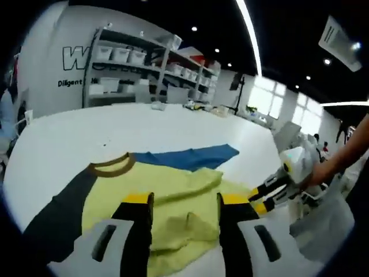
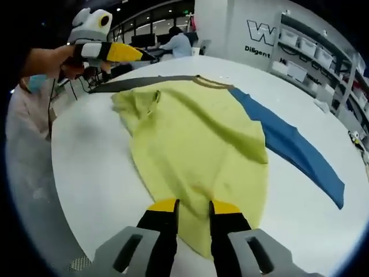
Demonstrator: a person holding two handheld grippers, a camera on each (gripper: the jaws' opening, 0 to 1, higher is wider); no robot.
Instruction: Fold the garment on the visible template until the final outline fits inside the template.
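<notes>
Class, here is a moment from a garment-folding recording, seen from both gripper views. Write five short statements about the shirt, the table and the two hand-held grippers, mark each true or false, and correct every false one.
1. The shirt has a yellow body. True.
2. Both sleeves are blue. False: one sleeve is blue, the other sleeve is dark grey.
3. The shirt lies on a white table. True.
4. The collar is red. False: it is brown.
5. The left hand-held gripper is clamped on the blue sleeve. False: its jaws stand apart over the yellow fabric; the right hand-held gripper is at the yellow edge.
</notes>
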